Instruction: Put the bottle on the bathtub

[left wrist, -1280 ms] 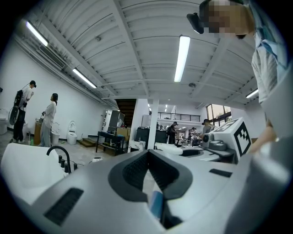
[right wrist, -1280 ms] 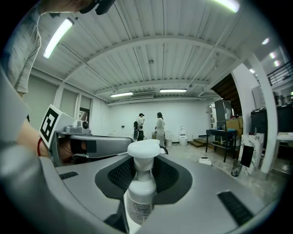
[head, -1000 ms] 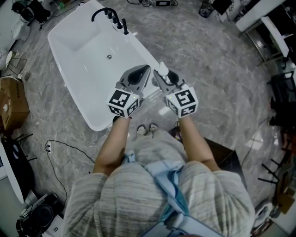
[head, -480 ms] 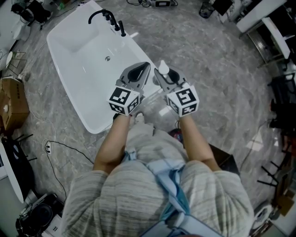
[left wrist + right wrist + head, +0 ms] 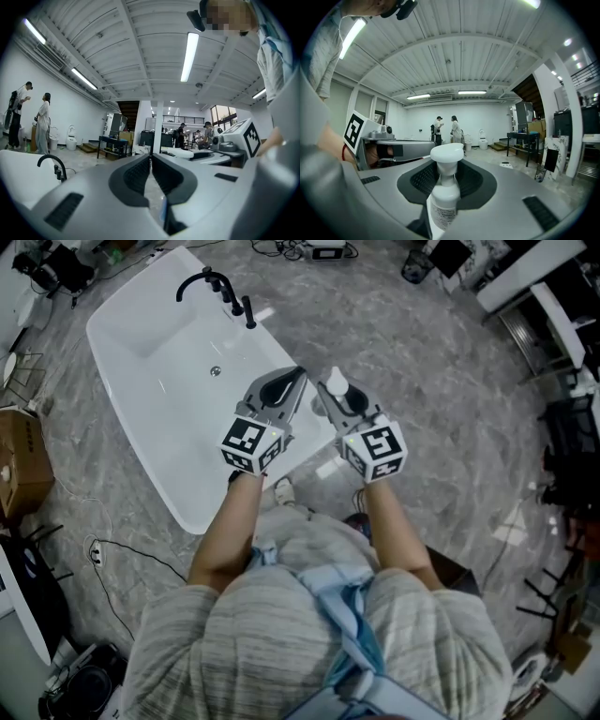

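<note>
right gripper [image 5: 444, 174] clamped on white pump bottle [image 5: 444, 206], mid-frame | left gripper [image 5: 151, 164] jaws together, empty | head view alone: bathtub [image 5: 164, 395] upper left, bottle just right of its rim

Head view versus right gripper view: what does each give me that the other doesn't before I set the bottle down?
Head view only: the white bathtub, its black faucet, and a cardboard box on the floor. Right gripper view only: the printed label between the jaws, and two people standing by the far wall. Both: the bottle clamped in the right gripper, with the left gripper beside it.
</note>
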The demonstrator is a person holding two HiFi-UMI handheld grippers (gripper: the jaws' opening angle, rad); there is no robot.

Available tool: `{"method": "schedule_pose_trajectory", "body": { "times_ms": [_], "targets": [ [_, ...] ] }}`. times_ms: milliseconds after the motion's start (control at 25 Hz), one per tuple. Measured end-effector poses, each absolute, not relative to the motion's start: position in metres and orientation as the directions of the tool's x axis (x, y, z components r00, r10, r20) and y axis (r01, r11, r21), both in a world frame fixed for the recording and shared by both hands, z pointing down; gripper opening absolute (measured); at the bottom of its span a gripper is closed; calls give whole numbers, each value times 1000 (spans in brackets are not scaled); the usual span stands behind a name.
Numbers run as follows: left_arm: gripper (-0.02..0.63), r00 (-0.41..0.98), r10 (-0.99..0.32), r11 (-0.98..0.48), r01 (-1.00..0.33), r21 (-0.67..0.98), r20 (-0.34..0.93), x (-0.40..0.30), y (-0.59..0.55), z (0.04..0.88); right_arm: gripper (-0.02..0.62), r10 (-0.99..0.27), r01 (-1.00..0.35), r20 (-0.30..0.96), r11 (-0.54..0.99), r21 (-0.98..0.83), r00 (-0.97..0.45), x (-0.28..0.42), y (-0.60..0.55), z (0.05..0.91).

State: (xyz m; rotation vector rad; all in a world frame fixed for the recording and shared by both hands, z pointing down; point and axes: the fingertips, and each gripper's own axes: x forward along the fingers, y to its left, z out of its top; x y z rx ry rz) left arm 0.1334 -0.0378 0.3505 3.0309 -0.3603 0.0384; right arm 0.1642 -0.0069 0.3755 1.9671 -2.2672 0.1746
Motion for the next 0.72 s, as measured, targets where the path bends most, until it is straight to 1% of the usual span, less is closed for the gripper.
{"method": "schedule_pose_trajectory", "body": {
  "times_ms": [320,480,720],
  "targets": [
    [5,971,-238,-964,-238,115,14,124,-103,355,104,-971,-989,187,150,5,-146,154,-70,371],
    [5,970,-242,-963,-241,118,7,122,-121,356,104,-963,-985,218,170,23,-161,151,-88,378],
    [5,960,-280,-952,-278,131,2,130,-143,358,104,-951,-970,205,242,31,-231,157,-118,375]
  ]
}}
